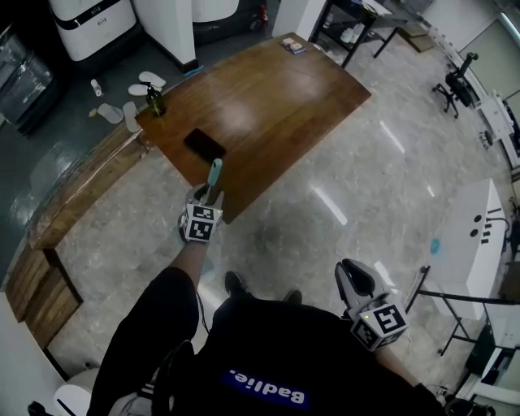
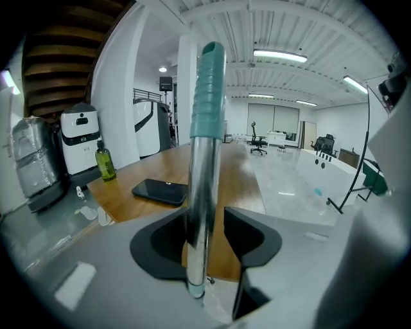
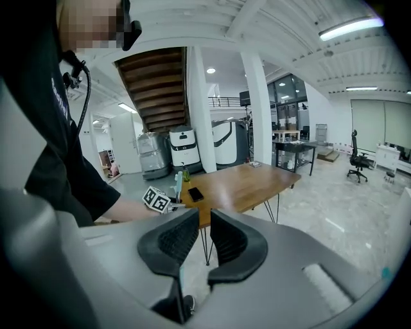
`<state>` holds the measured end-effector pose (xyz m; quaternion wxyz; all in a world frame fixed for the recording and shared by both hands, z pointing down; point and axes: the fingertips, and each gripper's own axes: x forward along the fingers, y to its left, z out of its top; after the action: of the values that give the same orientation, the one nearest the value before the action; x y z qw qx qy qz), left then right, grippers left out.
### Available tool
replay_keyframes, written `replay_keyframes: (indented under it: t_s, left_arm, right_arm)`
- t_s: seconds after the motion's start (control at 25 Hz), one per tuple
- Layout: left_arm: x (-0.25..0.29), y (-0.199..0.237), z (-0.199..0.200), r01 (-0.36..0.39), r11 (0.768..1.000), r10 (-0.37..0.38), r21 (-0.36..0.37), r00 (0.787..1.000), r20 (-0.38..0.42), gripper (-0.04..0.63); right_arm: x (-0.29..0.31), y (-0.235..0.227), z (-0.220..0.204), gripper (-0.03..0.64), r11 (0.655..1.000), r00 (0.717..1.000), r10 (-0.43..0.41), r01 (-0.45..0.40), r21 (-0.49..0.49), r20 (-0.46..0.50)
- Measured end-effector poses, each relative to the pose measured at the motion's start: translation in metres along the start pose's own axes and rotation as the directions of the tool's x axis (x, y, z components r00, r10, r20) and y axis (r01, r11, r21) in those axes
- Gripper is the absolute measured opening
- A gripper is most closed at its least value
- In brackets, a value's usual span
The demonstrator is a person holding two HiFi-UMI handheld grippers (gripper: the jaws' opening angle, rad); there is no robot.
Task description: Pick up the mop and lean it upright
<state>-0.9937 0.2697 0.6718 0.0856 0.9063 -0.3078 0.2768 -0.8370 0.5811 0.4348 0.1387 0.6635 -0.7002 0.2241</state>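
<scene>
The mop handle (image 1: 214, 172), a silver pole with a teal grip at its top, stands upright at the near edge of the wooden table (image 1: 268, 97). My left gripper (image 1: 204, 197) is shut on the pole below the teal grip. In the left gripper view the pole (image 2: 204, 160) rises straight between the dark pads of my left gripper (image 2: 212, 222). The mop head is hidden. My right gripper (image 1: 351, 272) hangs low at my right side, away from the mop. Its jaws (image 3: 198, 234) stand a narrow gap apart with nothing between them. The teal grip (image 3: 179, 183) also shows in the right gripper view.
A black phone (image 1: 205, 144) lies on the table close to the pole. A green bottle (image 1: 154, 99) stands at the table's left corner. Slippers (image 1: 146, 81) and a white machine (image 1: 89, 24) are beyond it. A white desk (image 1: 479, 236) stands to the right.
</scene>
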Motion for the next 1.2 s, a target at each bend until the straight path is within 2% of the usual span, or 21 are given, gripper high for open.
replay_keyframes:
  t_s: [0.12, 0.36, 0.56, 0.76, 0.92, 1.04, 1.2]
  left_arm:
    - [0.001, 0.006, -0.001, -0.005, 1.000, 0.005, 0.001, 1.000, 0.003, 0.092]
    - [-0.013, 0.011, -0.003, -0.007, 1.000, 0.007, 0.001, 1.000, 0.008, 0.100]
    - [-0.052, 0.013, -0.015, -0.040, 0.999, 0.040, -0.030, 0.999, 0.018, 0.098]
    - [-0.109, 0.023, -0.038, -0.106, 0.990, 0.110, -0.092, 0.993, 0.040, 0.098]
    - [-0.155, 0.028, -0.050, -0.160, 0.978, 0.168, -0.137, 0.984, 0.052, 0.098]
    - [-0.181, 0.017, -0.048, -0.185, 0.972, 0.198, -0.143, 0.976, 0.086, 0.098]
    - [-0.208, -0.014, -0.026, -0.204, 0.969, 0.223, -0.142, 0.965, 0.141, 0.100]
  right_arm:
    - [-0.004, -0.003, -0.002, 0.054, 1.000, 1.000, -0.025, 0.025, 0.013, -0.005]
    - [-0.005, 0.003, 0.001, 0.038, 1.000, 1.000, -0.008, 0.008, 0.015, -0.001]
    - [0.002, 0.012, 0.005, 0.032, 0.999, 0.999, 0.032, -0.033, 0.010, 0.019]
    - [0.021, 0.033, 0.015, 0.029, 0.992, 0.991, 0.126, -0.127, 0.009, 0.052]
    - [0.036, 0.057, 0.021, 0.029, 0.974, 0.973, 0.224, -0.223, -0.033, 0.056]
    - [0.042, 0.068, 0.022, 0.028, 0.953, 0.952, 0.300, -0.297, -0.062, 0.056]
    - [0.039, 0.067, 0.027, 0.027, 0.925, 0.923, 0.377, -0.370, -0.087, 0.075]
